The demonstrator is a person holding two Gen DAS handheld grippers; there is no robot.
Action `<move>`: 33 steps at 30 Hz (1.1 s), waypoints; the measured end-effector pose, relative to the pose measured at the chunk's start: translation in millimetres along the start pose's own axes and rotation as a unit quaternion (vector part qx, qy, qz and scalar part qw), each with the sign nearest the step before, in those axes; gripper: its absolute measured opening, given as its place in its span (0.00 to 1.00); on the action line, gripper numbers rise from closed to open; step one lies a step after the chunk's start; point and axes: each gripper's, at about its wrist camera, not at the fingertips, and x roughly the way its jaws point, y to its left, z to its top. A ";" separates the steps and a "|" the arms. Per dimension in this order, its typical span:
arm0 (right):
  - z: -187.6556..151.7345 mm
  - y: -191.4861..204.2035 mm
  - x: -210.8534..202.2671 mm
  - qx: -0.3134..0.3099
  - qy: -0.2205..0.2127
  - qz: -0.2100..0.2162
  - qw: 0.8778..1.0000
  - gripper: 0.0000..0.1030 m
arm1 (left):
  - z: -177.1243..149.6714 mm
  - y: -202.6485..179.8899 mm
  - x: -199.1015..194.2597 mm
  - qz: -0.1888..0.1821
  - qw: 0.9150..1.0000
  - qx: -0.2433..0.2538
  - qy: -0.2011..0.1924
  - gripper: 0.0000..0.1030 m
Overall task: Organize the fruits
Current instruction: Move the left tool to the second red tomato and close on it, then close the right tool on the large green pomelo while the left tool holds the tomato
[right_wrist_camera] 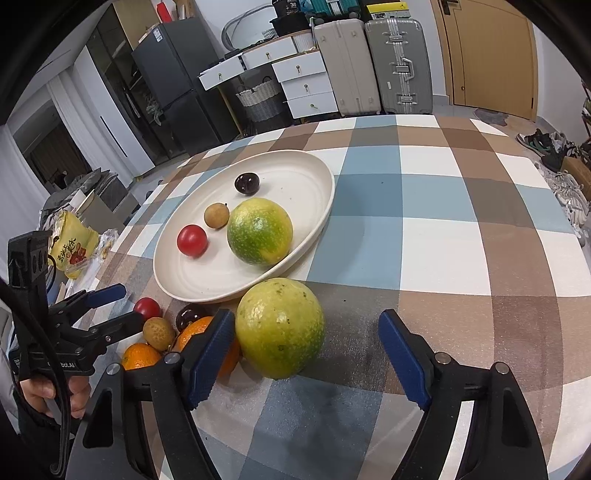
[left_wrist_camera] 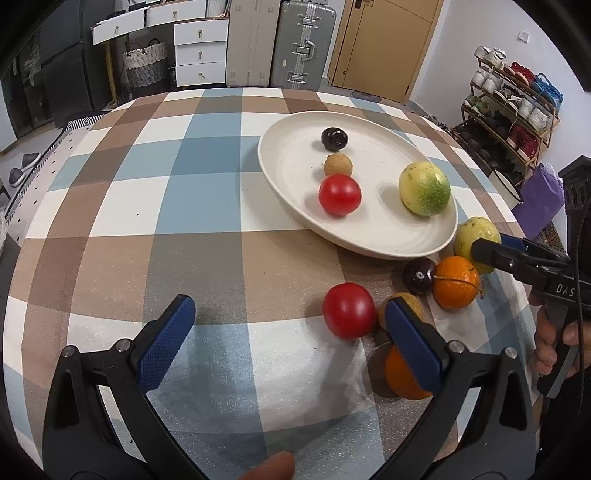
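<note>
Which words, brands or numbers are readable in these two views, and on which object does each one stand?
"DAS": white letters on the right gripper, cut off by the picture's edge.
"30": on a dark box above the drawers.
Partly readable letters ending in "AI": on the left gripper.
Yellow snack bag: printed characters, too small to read.
Suitcase labels: unreadable.

Bright, even indoor light; soft shadows beneath the fruit, sharp focus, strong fisheye bending and dark corners.
</note>
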 end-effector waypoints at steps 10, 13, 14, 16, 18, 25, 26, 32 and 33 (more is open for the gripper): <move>-0.2 -2.9 -2.4 0.003 -0.001 0.000 1.000 0.79 | 0.0 5.2 2.6 0.003 1.000 -0.007 0.004 0.99; 0.1 -2.7 -2.3 0.003 0.000 0.000 1.000 0.79 | -0.4 5.8 3.1 0.002 1.000 -0.010 0.003 0.99; 0.0 -2.7 -1.8 0.003 0.000 0.001 1.000 0.79 | -0.4 5.3 3.0 0.002 1.000 -0.010 0.002 0.99; 0.0 -1.6 -0.6 0.002 0.002 0.002 1.000 0.78 | -0.6 5.1 2.6 -0.004 1.000 -0.011 0.001 0.93; 0.0 0.2 0.1 0.000 0.003 0.005 1.000 0.75 | -0.2 4.6 2.3 -0.023 1.000 -0.013 0.004 0.83; -1.1 6.4 0.4 -0.009 0.004 0.015 1.000 0.57 | -2.6 -11.8 0.9 -0.069 0.997 0.024 0.013 0.54; -1.3 7.1 0.8 -0.009 0.005 0.015 1.000 0.55 | -3.2 -13.6 1.0 -0.073 0.997 0.025 0.013 0.48; -4.7 7.3 0.1 -0.009 0.006 0.009 1.000 0.52 | -3.7 -13.1 2.1 -0.092 0.996 0.011 0.013 0.26; -5.0 7.2 0.0 -0.009 0.006 0.009 1.000 0.52 | -3.8 -12.1 1.4 -0.094 0.995 0.008 0.012 0.26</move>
